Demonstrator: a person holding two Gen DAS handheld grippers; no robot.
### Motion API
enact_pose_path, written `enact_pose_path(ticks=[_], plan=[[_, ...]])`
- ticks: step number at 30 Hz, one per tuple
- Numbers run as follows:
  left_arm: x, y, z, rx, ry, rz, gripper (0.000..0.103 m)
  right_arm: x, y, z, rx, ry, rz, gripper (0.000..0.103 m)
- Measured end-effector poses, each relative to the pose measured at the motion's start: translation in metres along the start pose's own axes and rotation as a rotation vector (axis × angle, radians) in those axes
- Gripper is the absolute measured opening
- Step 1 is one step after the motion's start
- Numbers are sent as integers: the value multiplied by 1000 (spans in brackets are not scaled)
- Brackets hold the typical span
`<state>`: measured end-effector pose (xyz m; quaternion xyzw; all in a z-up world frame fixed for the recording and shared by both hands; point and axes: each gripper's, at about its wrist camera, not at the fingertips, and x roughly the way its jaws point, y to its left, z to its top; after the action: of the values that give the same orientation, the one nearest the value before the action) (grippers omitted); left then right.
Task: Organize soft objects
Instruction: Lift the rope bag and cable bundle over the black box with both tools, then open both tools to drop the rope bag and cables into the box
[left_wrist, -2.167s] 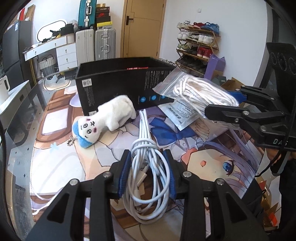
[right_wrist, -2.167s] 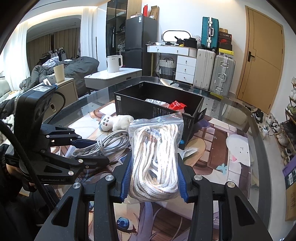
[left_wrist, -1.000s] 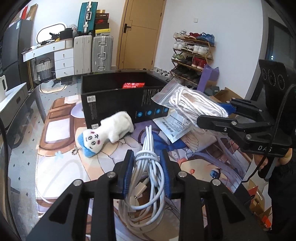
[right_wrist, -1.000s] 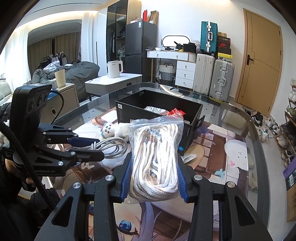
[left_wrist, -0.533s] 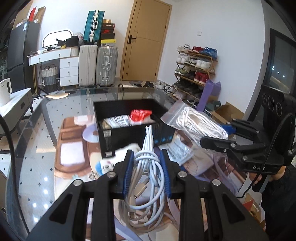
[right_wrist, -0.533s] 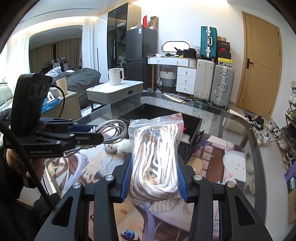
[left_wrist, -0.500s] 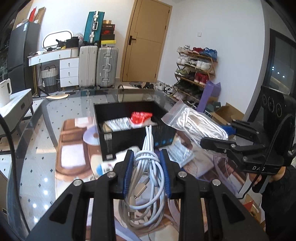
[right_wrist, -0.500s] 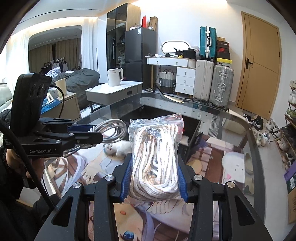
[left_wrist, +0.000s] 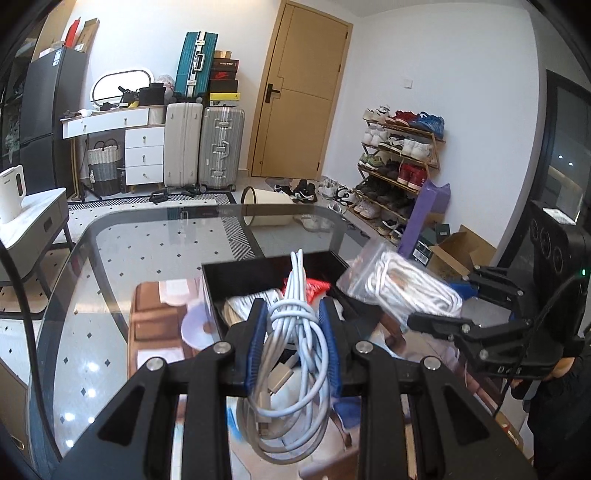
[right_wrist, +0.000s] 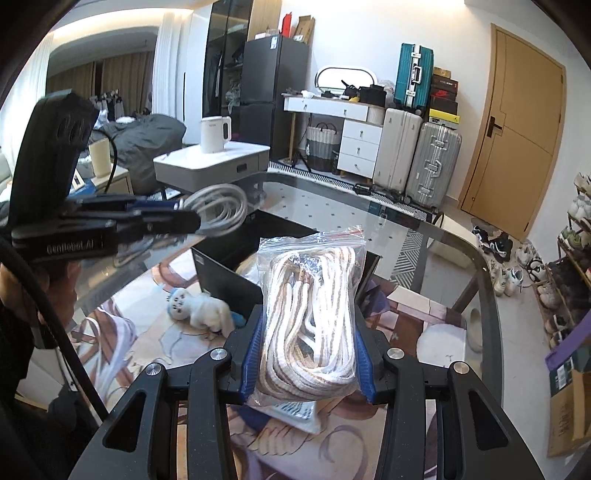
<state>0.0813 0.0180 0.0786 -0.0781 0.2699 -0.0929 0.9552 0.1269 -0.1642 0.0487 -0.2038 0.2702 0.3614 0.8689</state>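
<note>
My left gripper (left_wrist: 293, 325) is shut on a coiled white cable bundle (left_wrist: 295, 332), held up in the air just in front of the open black box (left_wrist: 236, 271). In the right wrist view that cable bundle (right_wrist: 218, 208) shows at the left, above the box's near corner. My right gripper (right_wrist: 308, 343) is shut on a clear zip bag of white rope (right_wrist: 310, 314), also lifted near the box (right_wrist: 225, 288). The same rope bag (left_wrist: 402, 286) hangs at the box's right side in the left wrist view. A small white plush toy (right_wrist: 199, 306) lies on the printed mat.
The box holds a red packet (left_wrist: 314, 286) and white packets. A flat white packet (right_wrist: 295, 411) lies on the mat under the rope bag. The glass table's rim (left_wrist: 110, 221) curves around the far side. A person's hand (right_wrist: 37, 280) holds the left gripper.
Both grippers have risen off the mat with their loads and moved toward the box. The box's inside has come into the left wrist view and the plush has dropped below it.
</note>
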Motion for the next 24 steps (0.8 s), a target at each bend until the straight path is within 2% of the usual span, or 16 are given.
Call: enact_pose_path(ticks=[10,24], plan=[[35,5,19,10,11,8,27,25,-12,19,-50,43,24,43],[73,6,20,12,54,17,27,64,-19,36,-129,112,79,43]])
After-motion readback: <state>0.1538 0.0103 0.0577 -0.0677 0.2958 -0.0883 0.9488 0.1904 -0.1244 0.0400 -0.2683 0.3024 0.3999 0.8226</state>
